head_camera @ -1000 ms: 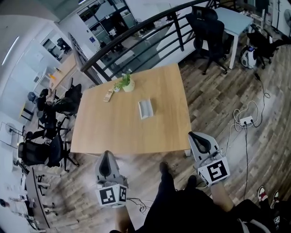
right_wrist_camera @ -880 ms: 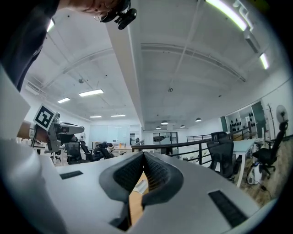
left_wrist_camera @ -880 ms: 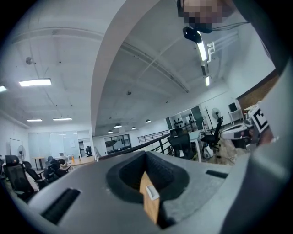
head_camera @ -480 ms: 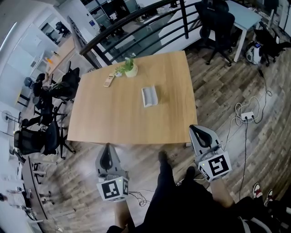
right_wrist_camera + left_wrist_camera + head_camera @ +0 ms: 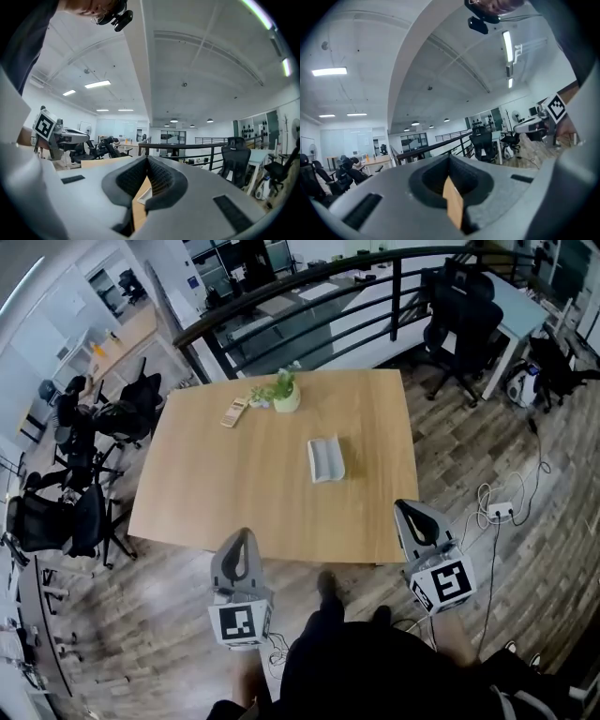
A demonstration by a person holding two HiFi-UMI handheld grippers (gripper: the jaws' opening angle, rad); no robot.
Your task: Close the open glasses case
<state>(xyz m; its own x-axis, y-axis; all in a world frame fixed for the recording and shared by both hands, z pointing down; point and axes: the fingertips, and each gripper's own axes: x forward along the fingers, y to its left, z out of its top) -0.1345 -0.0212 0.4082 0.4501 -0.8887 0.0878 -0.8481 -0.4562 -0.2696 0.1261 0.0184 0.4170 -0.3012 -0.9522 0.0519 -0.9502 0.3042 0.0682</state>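
The grey glasses case (image 5: 325, 458) lies open on the wooden table (image 5: 234, 484), right of its middle. In the right gripper view a pale sliver of the case (image 5: 143, 192) shows through the gap under the jaws. My left gripper (image 5: 238, 538) hangs at the table's near edge, left of the case, its jaws together and empty. My right gripper (image 5: 409, 511) is at the near right corner, also shut on nothing. Both point level toward the table and are well short of the case. The left gripper (image 5: 450, 157) and right gripper (image 5: 147, 158) fill their own views.
A small potted plant (image 5: 285, 394) and a remote-like object (image 5: 233, 412) sit near the table's far edge. Black office chairs (image 5: 66, 474) stand at the left, and a dark railing (image 5: 309, 296) runs behind. A power strip with cables (image 5: 499, 512) lies on the floor at right.
Both grippers have moved forward to the table's near edge, the left one a little lower. The table and case now sit closer in the head view. Jaws stayed shut.
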